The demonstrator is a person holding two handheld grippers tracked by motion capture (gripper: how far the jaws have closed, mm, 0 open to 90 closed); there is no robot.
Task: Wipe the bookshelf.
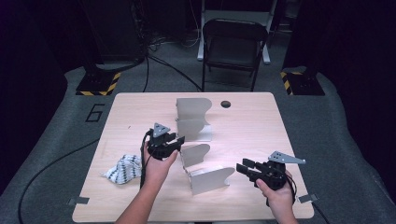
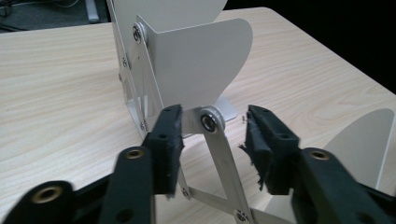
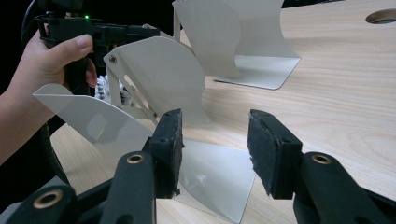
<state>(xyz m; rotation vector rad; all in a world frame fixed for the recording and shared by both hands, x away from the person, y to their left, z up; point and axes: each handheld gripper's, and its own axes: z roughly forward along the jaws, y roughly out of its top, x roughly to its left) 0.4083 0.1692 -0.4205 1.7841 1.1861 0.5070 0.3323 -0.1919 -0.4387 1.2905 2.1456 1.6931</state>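
The left tool (image 1: 169, 144) stands over the middle of the pale wooden counter (image 1: 252, 126), its jaws parted around a thin metal strut (image 2: 219, 144) of the folding grey sheet-metal bookend rack (image 1: 201, 165) without the pads pressing on it. In the left gripper view the strut runs up between the pads to a round rivet, with the rack's curved panels rising just beyond, so the rack's long axis runs away from that tool across the counter. The right tool (image 1: 247, 169) waits open just beside the rack's nearest panel (image 3: 205, 182), which lies ahead of and below its jaws, untouched. The left hand is the nearer one; closing on the strut looks like the coming move. A crumpled white patterned cloth (image 1: 122, 169) lies left of the left hand.
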